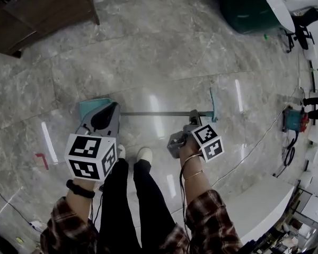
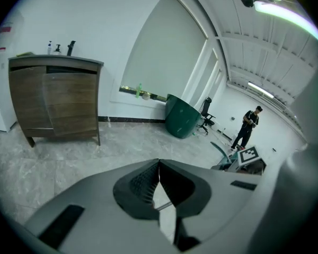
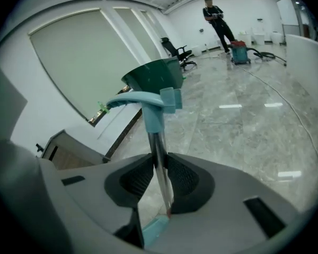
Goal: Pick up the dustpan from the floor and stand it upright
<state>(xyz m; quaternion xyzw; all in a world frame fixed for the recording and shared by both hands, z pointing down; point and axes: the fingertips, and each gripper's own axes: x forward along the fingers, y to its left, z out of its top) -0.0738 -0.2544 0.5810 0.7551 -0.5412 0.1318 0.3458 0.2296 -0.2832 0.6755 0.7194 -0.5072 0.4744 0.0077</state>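
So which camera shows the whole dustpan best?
The head view: the dustpan shows end to end. The right gripper view has only its pole and handle; the left gripper view, a sliver of pole.

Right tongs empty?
No, the right tongs are clamped on the dustpan pole, which runs up between them.

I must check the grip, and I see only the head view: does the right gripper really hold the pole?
Observer: Yes, the right gripper view shows the right gripper shut on the pole, below the teal handle.
Operator: And the left one?
Observer: The left gripper has its jaw tips together; no part of the pan is between them.
Operator: Is anybody close?
Observer: No; a person stands far off.
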